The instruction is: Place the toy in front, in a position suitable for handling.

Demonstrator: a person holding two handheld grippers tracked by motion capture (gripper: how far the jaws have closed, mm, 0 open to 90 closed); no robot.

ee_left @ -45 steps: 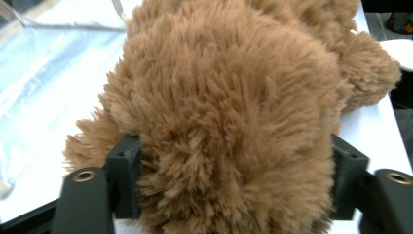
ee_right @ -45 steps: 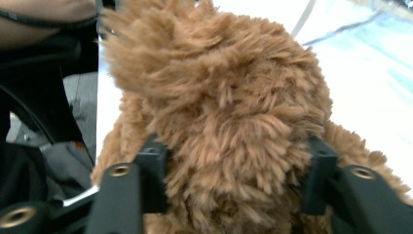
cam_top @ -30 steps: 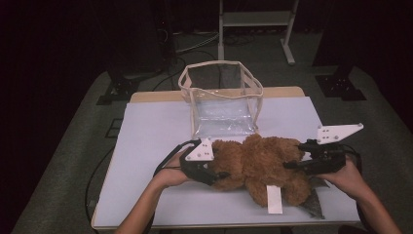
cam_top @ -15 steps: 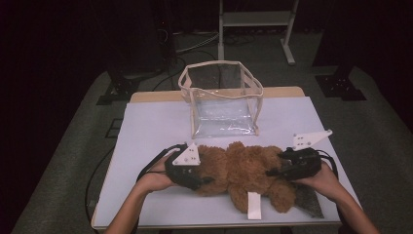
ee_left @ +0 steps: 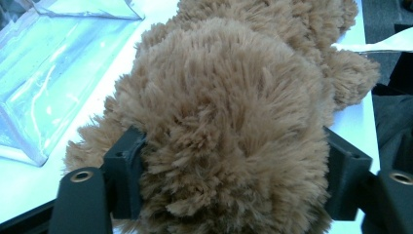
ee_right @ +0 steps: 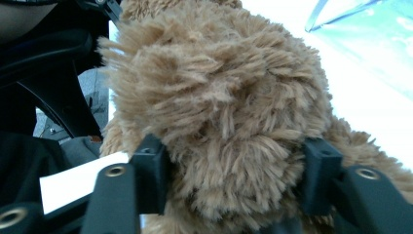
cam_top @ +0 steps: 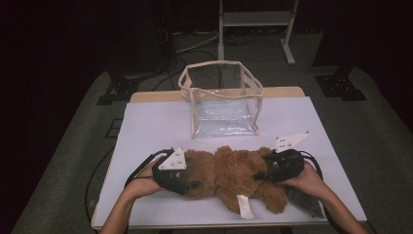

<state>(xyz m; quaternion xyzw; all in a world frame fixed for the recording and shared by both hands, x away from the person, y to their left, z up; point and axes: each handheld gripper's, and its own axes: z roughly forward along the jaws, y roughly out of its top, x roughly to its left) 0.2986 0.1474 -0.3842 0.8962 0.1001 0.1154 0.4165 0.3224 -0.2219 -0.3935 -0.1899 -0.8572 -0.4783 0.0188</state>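
- Both hands have pulled the brown teddy bear (cam_top: 229,175) nearer, away from the clear bag (cam_top: 221,100).
- Left gripper (cam_top: 190,184) and right gripper (cam_top: 260,175) each have fur between their jaws, which have just been opening.
- Bear lies on the near table (cam_top: 146,126).
- Let go gently, then grab its middle.

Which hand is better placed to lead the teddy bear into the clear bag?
Left, marginally: the left gripper spans the teddy bear nearly below the clear bag; the right gripper sits farther off to the side.
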